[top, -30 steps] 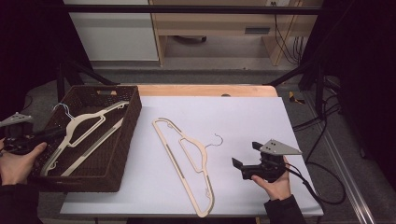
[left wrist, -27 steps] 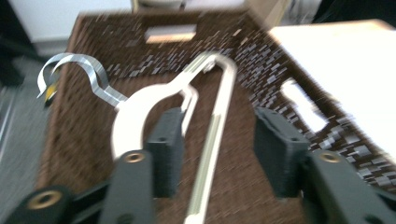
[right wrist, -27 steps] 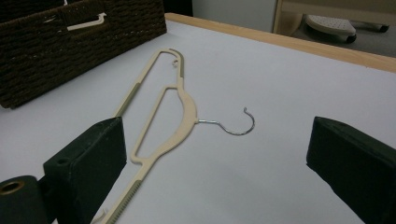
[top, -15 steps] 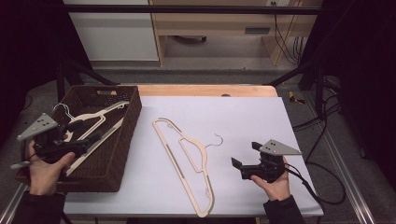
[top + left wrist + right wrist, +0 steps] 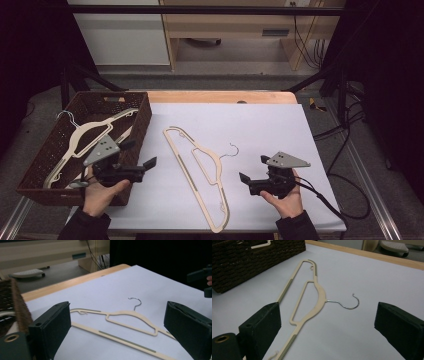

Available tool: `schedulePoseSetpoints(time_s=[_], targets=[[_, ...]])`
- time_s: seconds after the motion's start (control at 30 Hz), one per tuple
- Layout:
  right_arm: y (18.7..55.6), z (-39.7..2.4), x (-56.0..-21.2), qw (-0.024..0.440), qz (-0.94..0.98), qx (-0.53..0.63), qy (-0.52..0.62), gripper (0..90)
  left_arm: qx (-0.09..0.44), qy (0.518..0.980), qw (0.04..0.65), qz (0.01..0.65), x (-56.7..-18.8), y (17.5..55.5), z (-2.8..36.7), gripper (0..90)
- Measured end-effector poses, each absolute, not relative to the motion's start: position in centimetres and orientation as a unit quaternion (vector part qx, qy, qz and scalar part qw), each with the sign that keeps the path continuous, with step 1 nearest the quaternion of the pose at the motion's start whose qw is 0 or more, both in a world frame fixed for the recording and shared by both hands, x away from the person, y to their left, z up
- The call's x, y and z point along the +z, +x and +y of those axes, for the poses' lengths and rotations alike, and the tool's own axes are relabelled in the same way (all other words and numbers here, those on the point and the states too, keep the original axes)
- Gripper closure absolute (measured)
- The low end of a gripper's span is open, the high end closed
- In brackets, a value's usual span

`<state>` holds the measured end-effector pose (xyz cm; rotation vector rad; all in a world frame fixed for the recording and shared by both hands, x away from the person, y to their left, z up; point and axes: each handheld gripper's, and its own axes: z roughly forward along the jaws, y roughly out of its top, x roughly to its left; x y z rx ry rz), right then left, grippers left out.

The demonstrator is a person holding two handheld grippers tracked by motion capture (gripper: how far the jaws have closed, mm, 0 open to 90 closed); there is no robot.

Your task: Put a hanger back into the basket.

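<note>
A cream hanger [image 5: 200, 175] with a metal hook lies flat on the white table sheet [image 5: 260, 130], between my two grippers. Another cream hanger [image 5: 85, 137] rests inside the brown wicker basket [image 5: 142, 107] at the left. My left gripper [image 5: 138, 154] hovers over the basket's front right corner and points at the table hanger [image 5: 130, 315]. Its jaws have just been opening and hold nothing. My right gripper [image 5: 254, 169] is open at the hanger's right, facing the hanger [image 5: 319, 295] and its hook, with nothing between the fingers.
The basket [image 5: 249, 262] takes up the table's left end. A wooden table edge [image 5: 215, 96] runs along the back. Cables [image 5: 345, 130] hang off the right side, and one trails from the right gripper. The other hand's gripper [image 5: 202, 280] shows at the left gripper view's right edge.
My left hand has swept from beyond the basket's left side to its front right corner, and its jaws have spread wide. The right hand and the table hanger have stayed put.
</note>
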<state>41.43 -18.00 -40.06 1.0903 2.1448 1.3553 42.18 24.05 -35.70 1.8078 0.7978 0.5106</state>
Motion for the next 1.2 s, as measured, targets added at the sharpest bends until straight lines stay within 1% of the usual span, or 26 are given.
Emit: schedulePoseSetpoints(time_s=[0.17,0.3,0.5,0.57,0.67,0.7,0.8,0.9,0.97,1.03,1.2], targets=[[41.3,-16.8,-40.5,0.181,0.77,0.47,0.391,9.2,0.205,0.769,0.51,0.326,-37.6,42.0,22.4,7.0],[41.4,-15.5,-41.7,0.173,0.782,0.45,0.396,11.2,0.207,0.778,0.496,0.325,-38.8,42.0,21.9,7.1],[41.7,-13.7,-44.1,0.151,0.805,0.412,0.4,20.3,0.203,0.778,0.491,0.335,-39.6,42.1,22.2,7.7],[41.8,-13.0,-44.9,0.15,0.812,0.398,0.4,24.8,0.202,0.778,0.492,0.334,-39.6,42.1,22.1,7.5],[41.8,-11.9,-46.2,0.149,0.83,0.373,0.386,27.4,0.204,0.778,0.491,0.334,-39.5,42.1,22.1,7.5],[41.8,-11.6,-46.5,0.151,0.834,0.367,0.383,30.4,0.203,0.779,0.49,0.334,-39.5,42.0,22.1,7.5],[41.7,-10.8,-47.2,0.149,0.844,0.353,0.376,35.4,0.208,0.779,0.489,0.332,-39.3,41.9,22.1,7.4],[41.6,-10.3,-47.4,0.147,0.85,0.341,0.373,43.7,0.216,0.779,0.486,0.333,-39.2,41.8,22.1,7.3],[41.5,-10.2,-47.5,0.139,0.856,0.329,0.374,51.2,0.214,0.776,0.49,0.334,-39.1,41.7,22.1,7.3],[41.5,-10.1,-47.5,0.143,0.856,0.327,0.373,53.6,0.218,0.775,0.489,0.335,-39.0,41.7,22.2,7.3],[41.5,-10.3,-47.1,0.137,0.854,0.308,0.396,73.8,0.218,0.77,0.496,0.338,-38.8,41.6,22.4,7.5]])
